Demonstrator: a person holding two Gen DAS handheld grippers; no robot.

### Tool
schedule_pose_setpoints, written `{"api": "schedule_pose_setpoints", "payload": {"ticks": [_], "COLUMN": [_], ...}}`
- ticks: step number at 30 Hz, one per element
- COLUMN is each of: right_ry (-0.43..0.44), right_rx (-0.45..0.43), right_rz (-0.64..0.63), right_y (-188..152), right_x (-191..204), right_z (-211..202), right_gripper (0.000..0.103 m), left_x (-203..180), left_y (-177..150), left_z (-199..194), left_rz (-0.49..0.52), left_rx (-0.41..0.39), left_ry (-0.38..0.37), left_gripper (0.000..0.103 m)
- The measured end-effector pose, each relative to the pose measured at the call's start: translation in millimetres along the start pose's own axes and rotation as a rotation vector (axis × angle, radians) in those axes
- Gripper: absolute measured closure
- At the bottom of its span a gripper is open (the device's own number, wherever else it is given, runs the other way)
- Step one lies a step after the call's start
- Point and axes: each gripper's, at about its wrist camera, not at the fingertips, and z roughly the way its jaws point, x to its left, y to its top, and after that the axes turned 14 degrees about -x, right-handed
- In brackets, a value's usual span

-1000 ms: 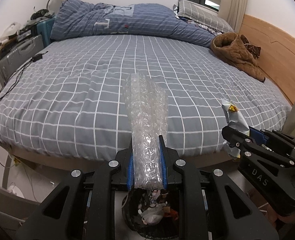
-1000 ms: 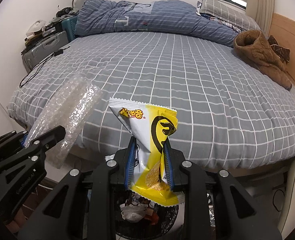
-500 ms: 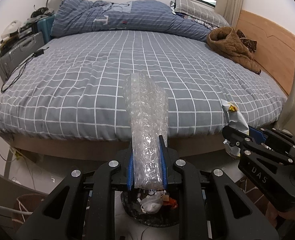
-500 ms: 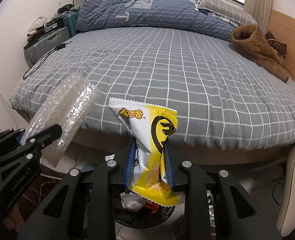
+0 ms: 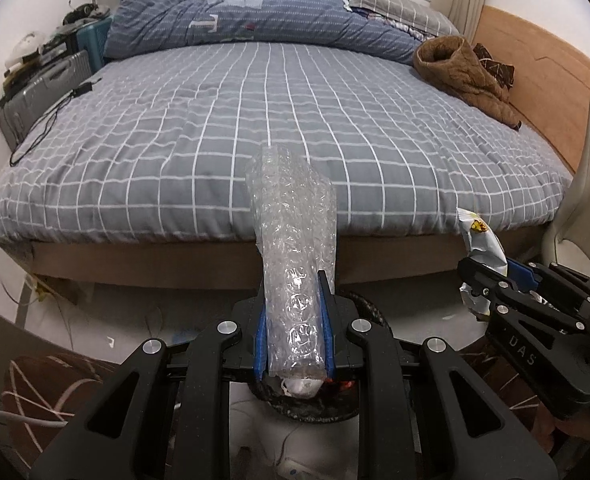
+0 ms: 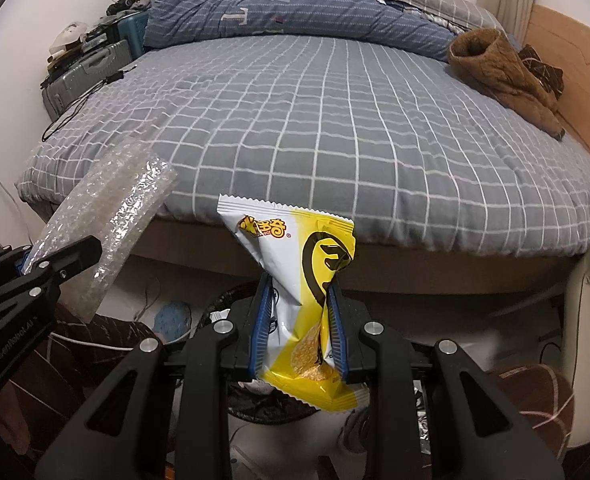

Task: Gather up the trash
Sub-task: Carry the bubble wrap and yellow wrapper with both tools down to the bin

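Observation:
My left gripper (image 5: 293, 300) is shut on a long roll of clear bubble wrap (image 5: 293, 248) that sticks up and forward past the fingers. My right gripper (image 6: 299, 304) is shut on a yellow and white snack bag (image 6: 295, 280), which stands upright between the blue pads. Each gripper shows in the other's view: the right gripper (image 5: 491, 280) at the right, the left gripper (image 6: 61, 260) with the bubble wrap (image 6: 111, 216) at the left. Below both grippers sits a dark round trash bin (image 5: 311, 404) with rubbish in it, partly hidden; the bin (image 6: 231, 300) also peeks out behind the snack bag.
A bed with a grey checked cover (image 5: 275, 120) fills the space ahead, with a blue duvet (image 5: 235, 16) and a brown garment (image 5: 463, 68) on it. A suitcase (image 5: 39, 80) stands at the left wall. A pale chair (image 5: 587, 200) is at the right. Cables and a patterned rug (image 5: 47, 392) lie on the floor.
Both grippers have drawn back from the bed, so its edge and the floor below now show. The trash bin sits under the fingertips. Both grips are unchanged.

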Motion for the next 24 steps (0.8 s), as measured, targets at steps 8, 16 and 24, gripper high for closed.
{"api": "schedule_pose_setpoints", "payload": {"ticks": [8, 16, 24], "right_ry": [-0.008, -0.007, -0.036], "right_rx": [0.053, 0.14, 0.203], "right_rz": [0.014, 0.05, 0.065], "right_y": [-24, -44, -62], "right_x": [-8, -22, -41], "right_z": [19, 55, 80], "right_gripper": [0.078, 0.078, 0.078], "left_x": [-4, -16, -38], "left_y": [-21, -44, -67], "left_z": [18, 67, 111], "left_rz": [0.011, 0.03, 0.066], "left_rx": [0.045, 0.128, 0.225], "left_ry": [-0.016, -0.042, -0.084], "left_gripper": [0.083, 0.083, 0.083]}}
